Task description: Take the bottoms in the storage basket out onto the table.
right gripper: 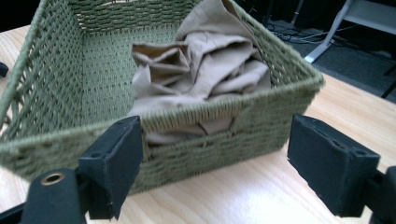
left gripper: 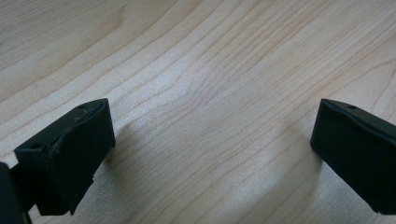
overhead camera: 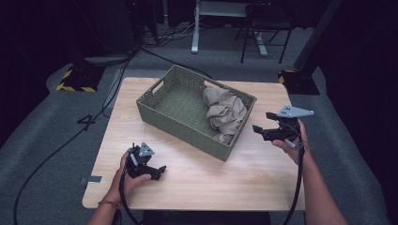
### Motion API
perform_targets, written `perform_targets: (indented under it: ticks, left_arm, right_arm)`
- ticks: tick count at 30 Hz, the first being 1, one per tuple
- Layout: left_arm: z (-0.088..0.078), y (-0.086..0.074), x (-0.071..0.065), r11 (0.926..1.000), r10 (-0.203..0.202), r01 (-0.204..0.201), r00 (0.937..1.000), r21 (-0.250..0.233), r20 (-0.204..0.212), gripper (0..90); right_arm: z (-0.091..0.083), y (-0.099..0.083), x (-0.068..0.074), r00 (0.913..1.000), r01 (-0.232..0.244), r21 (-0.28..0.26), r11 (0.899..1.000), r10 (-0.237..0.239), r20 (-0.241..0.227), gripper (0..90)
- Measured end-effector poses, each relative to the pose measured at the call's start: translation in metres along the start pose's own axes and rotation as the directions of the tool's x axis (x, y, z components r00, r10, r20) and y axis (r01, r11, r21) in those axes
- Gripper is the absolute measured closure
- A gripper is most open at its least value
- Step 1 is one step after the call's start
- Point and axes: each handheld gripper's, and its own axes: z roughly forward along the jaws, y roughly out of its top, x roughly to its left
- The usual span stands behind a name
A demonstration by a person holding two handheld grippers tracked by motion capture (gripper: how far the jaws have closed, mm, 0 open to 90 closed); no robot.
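Cloth (overhead camera: 225, 112), tan and crumpled, fills rectangular woven green basket (overhead camera: 155, 101).

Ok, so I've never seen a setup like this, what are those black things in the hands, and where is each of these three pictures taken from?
They are hand-held two-jaw grippers, one per hand. The high view looks down on a wooden table with the left gripper and right gripper. The other two pictures come from cameras riding on each gripper. On the table stands a green woven basket holding crumpled beige cloth. The left gripper view faces bare wood; the right gripper view faces the basket's end wall. Both grippers are open, holding nothing.
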Motion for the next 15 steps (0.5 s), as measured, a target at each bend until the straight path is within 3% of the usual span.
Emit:
perform_targets:
  ticks: [5, 10, 15]
  left_arm:
    - [0.0, 0.0, 0.0, 1.0, -0.001, 0.001, 1.0, 0.0, 0.0, 0.4]
    - [0.0, 0.0, 0.0, 1.0, -0.001, 0.001, 1.0, 0.0, 0.0, 0.4]
    - [0.0, 0.0, 0.0, 1.0, -0.001, 0.001, 1.0, -0.001, 0.001, 0.3]
  right_arm:
    - [0.013, 0.013, 0.002, 0.9994, 0.034, 0.034, 0.999, -0.033, -0.011, 21.7]
    - [0.024, 0.029, 0.004, 0.9997, 0.022, 0.015, 1.0, -0.022, -0.01, 21.6]
    - [0.041, 0.044, 0.007, 0.9993, 0.034, 0.047, 0.998, -0.033, -0.021, 20.4]
